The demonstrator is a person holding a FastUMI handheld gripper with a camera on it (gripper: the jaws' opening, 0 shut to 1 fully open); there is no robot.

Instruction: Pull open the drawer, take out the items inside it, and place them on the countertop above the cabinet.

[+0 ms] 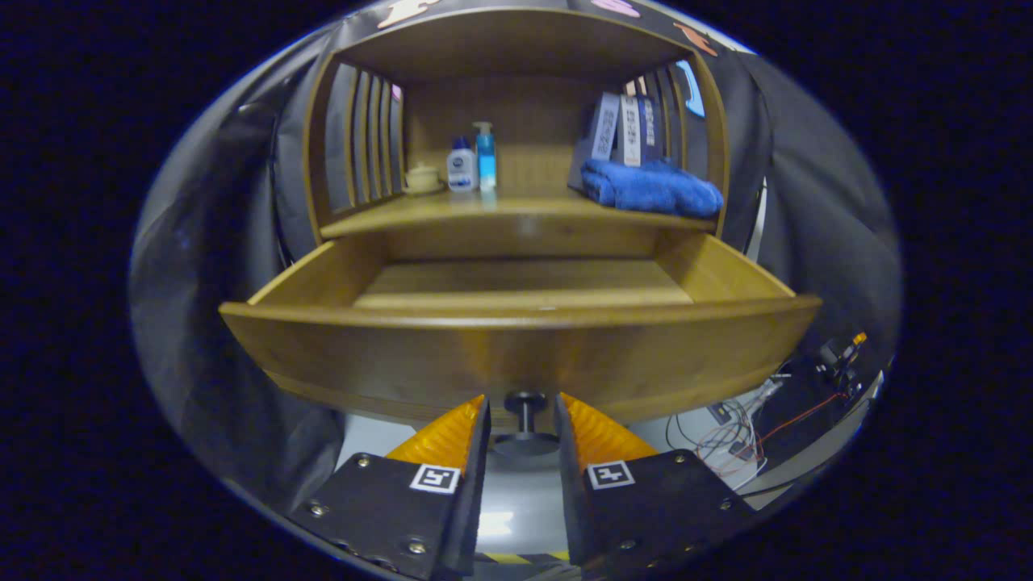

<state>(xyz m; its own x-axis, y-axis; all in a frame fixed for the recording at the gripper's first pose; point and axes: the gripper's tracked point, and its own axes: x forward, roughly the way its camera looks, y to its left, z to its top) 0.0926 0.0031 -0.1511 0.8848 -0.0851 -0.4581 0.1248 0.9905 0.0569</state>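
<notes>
The wooden drawer point(516, 355) stands pulled well out of the cabinet, its front panel close ahead of me. The stretch of drawer floor point(524, 278) that I can see is bare wood; the front panel hides the near part. My gripper point(522, 399) sits at the dark round knob point(524, 428) under the panel's middle, with both fingers closed against the knob's sides. Above the drawer lies the countertop point(516, 211). It bears a small cream jar point(422, 177), a white bottle point(462, 166), a blue pump bottle point(485, 157) and a folded blue towel point(652, 187).
Upright books point(625, 129) lean behind the towel on the right. Slatted wooden sides and a top board enclose the countertop space. Loose wires and a small device point(807, 387) lie low on the right, beside the cabinet. Black cloth hangs on both sides.
</notes>
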